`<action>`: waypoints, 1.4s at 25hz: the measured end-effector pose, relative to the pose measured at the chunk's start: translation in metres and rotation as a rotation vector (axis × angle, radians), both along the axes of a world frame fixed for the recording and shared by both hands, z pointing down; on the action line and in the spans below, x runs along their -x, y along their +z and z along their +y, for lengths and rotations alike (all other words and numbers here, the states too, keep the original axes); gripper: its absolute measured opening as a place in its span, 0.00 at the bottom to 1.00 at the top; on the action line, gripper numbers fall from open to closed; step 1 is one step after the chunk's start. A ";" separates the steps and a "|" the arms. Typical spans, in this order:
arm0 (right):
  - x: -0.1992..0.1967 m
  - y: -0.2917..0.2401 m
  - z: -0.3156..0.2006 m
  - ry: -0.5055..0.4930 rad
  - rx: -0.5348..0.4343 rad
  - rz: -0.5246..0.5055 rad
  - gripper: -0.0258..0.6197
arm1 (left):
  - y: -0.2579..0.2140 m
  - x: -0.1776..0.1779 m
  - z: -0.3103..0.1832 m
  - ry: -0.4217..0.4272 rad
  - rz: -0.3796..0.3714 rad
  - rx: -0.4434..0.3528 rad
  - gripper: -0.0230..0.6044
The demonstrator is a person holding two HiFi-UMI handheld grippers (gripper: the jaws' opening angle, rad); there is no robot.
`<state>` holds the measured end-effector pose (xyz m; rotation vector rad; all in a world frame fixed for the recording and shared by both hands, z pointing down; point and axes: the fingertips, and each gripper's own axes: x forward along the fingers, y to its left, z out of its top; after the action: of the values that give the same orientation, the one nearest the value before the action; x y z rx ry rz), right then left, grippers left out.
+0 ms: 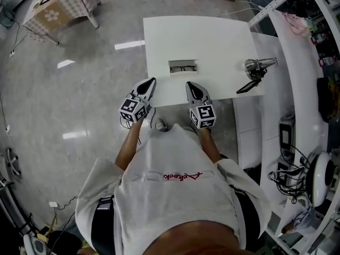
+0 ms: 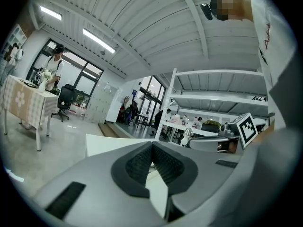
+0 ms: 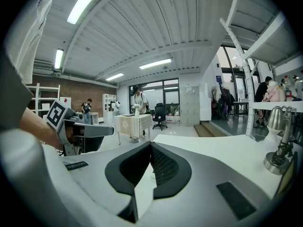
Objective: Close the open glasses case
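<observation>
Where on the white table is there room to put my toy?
The white table is bare beyond the glasses case and between it and the metal stand. The near right corner is crowded: that stand and a dark flat thing.

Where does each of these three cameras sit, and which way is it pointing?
Head view: on the person's head, looking steeply down at the table and open case; shows chest, forearms, left gripper, right gripper.
Left gripper view: rides the left gripper, looking along its shut jaws over the table; right gripper at right.
Right gripper view: rides the right gripper, looking along its shut jaws; left gripper at left.
Shared: all three show the table.
</observation>
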<state>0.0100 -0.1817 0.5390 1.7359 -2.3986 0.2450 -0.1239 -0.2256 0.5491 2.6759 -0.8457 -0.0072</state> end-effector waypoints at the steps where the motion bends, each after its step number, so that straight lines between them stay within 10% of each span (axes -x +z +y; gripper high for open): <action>1: -0.002 0.001 -0.001 0.002 0.002 -0.002 0.09 | 0.002 -0.002 -0.001 0.003 -0.002 0.004 0.07; 35: -0.087 0.033 -0.078 -0.176 0.076 -0.063 0.09 | 0.036 -0.088 -0.043 -0.148 -0.077 0.105 0.07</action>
<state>0.0969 -0.2596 0.5721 1.4960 -2.5325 0.3660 -0.0356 -0.2686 0.5852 2.5247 -1.0366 0.1033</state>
